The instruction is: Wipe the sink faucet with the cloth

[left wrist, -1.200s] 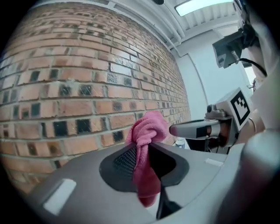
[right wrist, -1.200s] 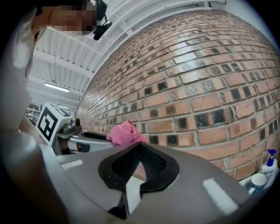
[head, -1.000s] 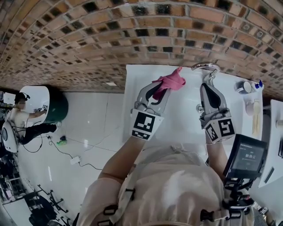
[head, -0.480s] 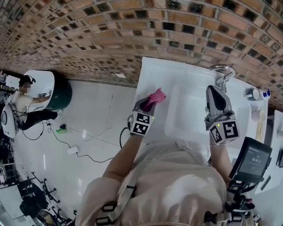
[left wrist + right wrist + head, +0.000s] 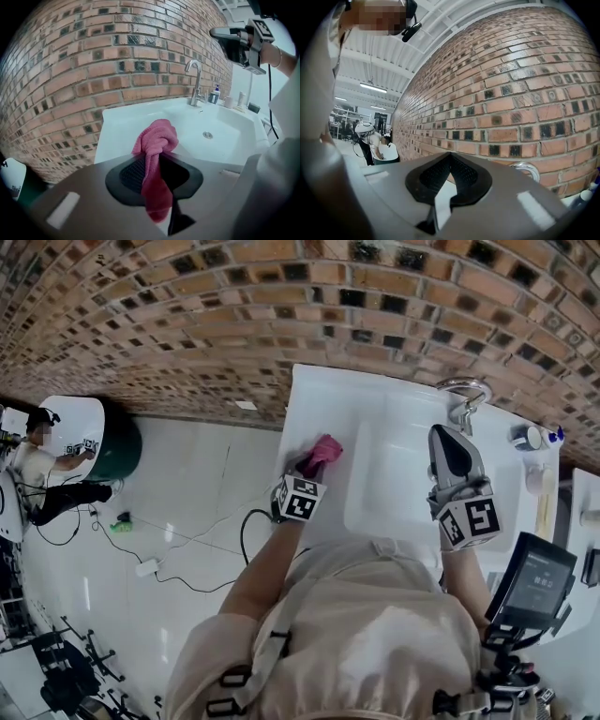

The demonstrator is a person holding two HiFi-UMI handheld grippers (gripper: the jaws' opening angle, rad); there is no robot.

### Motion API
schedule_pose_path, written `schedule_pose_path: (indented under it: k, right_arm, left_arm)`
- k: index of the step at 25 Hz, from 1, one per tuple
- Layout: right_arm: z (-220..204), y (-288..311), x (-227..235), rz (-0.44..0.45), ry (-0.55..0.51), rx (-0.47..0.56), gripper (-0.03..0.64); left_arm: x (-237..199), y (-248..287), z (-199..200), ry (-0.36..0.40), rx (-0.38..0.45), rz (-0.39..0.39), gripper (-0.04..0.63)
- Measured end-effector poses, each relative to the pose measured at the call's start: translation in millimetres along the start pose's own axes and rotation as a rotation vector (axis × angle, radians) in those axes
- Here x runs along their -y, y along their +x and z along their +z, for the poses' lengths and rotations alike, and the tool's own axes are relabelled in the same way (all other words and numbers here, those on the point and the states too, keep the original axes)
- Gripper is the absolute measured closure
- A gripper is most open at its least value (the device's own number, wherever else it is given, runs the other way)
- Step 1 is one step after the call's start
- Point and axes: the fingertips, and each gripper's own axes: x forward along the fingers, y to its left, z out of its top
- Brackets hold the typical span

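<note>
The pink cloth (image 5: 326, 448) is bunched at the left rim of the white sink (image 5: 314, 395), and my left gripper (image 5: 312, 463) is shut on it. In the left gripper view the cloth (image 5: 157, 138) hangs between the black pads, above the sink's front left edge (image 5: 124, 129). The chrome faucet (image 5: 466, 390) stands at the back of the basin; the left gripper view shows the faucet (image 5: 195, 79) far off. My right gripper (image 5: 448, 434) is held over the basin just in front of the faucet, shut and empty. Its own view shows the right gripper (image 5: 450, 157) and the faucet's arc (image 5: 528, 170).
A brick wall (image 5: 234, 324) runs behind the sink. A cup (image 5: 523, 434) and a blue-capped bottle (image 5: 551, 435) stand at the sink's right end. A device with a screen (image 5: 534, 582) sits at lower right. Cables (image 5: 159, 559) lie on the floor at left, near another person (image 5: 42, 465).
My left gripper has come down and back with the cloth, from beside the faucet to the sink's left front rim. The right gripper has barely shifted.
</note>
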Motion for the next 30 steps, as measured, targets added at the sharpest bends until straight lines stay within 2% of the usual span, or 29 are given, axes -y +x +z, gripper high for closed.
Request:
schedule_pose_path:
  k: [3,6,9,11,15,18,20,21,22,23,24,28,30]
  right_arm:
    - [0.3,-3.4,0.2,-0.004,-0.001,-0.004,0.621]
    - [-0.5,-3.5,-0.4,-0.008,-0.001,-0.006,0.621]
    - [-0.1,-4.4,-0.4,-0.014,0.001,-0.001,0.621]
    - [0.0,-6.2,0.0,-0.019,0.003,0.003,0.621]
    - [-1.7,-9.4,2.2,-0.029,0.010,0.009,0.621]
    - [-2.4,-11.9,5.1,-0.037,0.014,0.016,0.621]
    - [-0.5,-12.8,6.3,-0.040,0.014,0.021,0.621]
    - [0.2,-13.0,6.8,-0.041,0.013,0.022,0.621]
    - [0.9,-13.0,7.2,-0.042,0.012,0.025,0.621]
    - [1.5,-13.0,7.5,-0.042,0.011,0.029,0.621]
    - [2.0,-13.1,7.8,-0.044,0.010,0.032,0.621]
    - [0.8,-15.1,10.9,-0.054,0.009,0.035,0.621]
    - [-0.3,-16.0,12.2,-0.059,0.007,0.034,0.621]
  left_arm:
    - [-0.3,6.8,-8.5,-0.015,-0.036,-0.006,0.505]
    - [0.0,12.5,-14.8,-0.002,-0.054,-0.027,0.448]
    - [-2.3,11.0,-16.7,0.012,-0.046,-0.020,0.270]
    - [-5.3,4.1,-14.4,-0.002,-0.023,-0.011,0.222]
    - [-15.4,-30.7,26.6,-0.020,0.097,0.023,0.222]
    - [-21.5,-66.3,92.5,-0.027,0.279,0.045,0.224]
    - [-20.6,-92.6,144.3,-0.017,0.420,0.047,0.234]
    - [-17.7,-104.6,168.2,0.000,0.484,0.044,0.282]
    - [-13.5,-114.7,189.2,0.022,0.540,0.040,0.366]
    - [-8.2,-122.6,206.9,0.047,0.589,0.036,0.420]
    - [-2.0,-127.9,221.4,0.070,0.630,0.029,0.448]
    - [28.0,-132.7,253.0,0.091,0.733,-0.046,0.577]
    - [43.8,-133.9,264.4,0.119,0.769,-0.084,0.592]
